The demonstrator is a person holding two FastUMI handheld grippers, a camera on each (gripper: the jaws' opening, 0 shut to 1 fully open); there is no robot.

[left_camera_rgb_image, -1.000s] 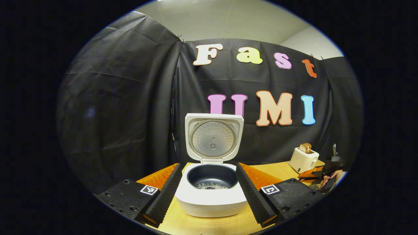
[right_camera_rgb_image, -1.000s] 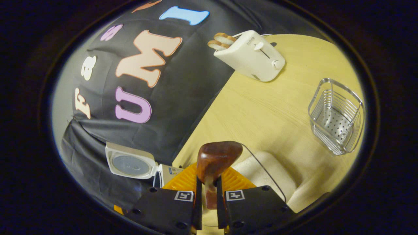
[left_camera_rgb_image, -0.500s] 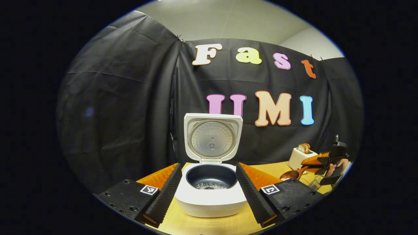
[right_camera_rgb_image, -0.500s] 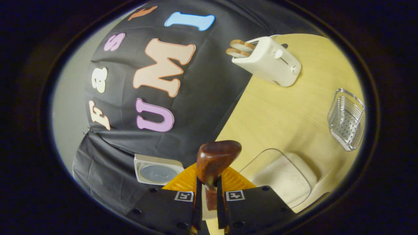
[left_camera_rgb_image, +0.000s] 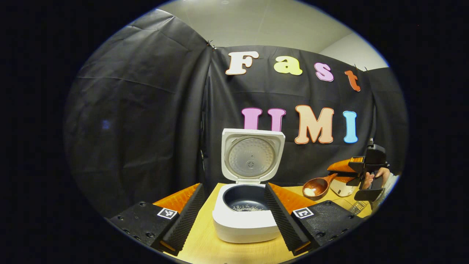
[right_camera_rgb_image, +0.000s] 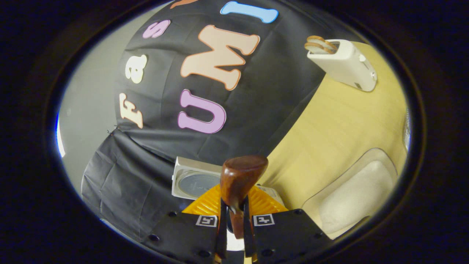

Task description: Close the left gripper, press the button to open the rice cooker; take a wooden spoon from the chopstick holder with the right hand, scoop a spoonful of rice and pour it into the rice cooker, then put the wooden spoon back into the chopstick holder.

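The white rice cooker (left_camera_rgb_image: 246, 225) stands open on the table, its lid (left_camera_rgb_image: 253, 159) upright and a little rice in the dark pot (left_camera_rgb_image: 245, 200). My left gripper (left_camera_rgb_image: 233, 187) is open, its fingers spread to either side of the cooker in the left gripper view. At that view's right, my right gripper (left_camera_rgb_image: 361, 172) holds the wooden spoon (left_camera_rgb_image: 317, 187) level in the air, right of the cooker, with rice in its bowl. In the right gripper view, my right gripper (right_camera_rgb_image: 233, 220) is shut on the wooden spoon (right_camera_rgb_image: 240, 179), and the cooker's lid (right_camera_rgb_image: 194, 181) lies just beyond the spoon.
A white toaster (right_camera_rgb_image: 342, 62) with bread slices stands far back on the wooden table (right_camera_rgb_image: 329, 121). A clear container of rice (right_camera_rgb_image: 353, 194) sits at the lower right. A hand (left_camera_rgb_image: 377, 179) holds the right gripper.
The right gripper has lifted the spoon, now carrying rice, out of the rice container and swung it left toward the cooker. The left gripper has shifted slightly and stays open.
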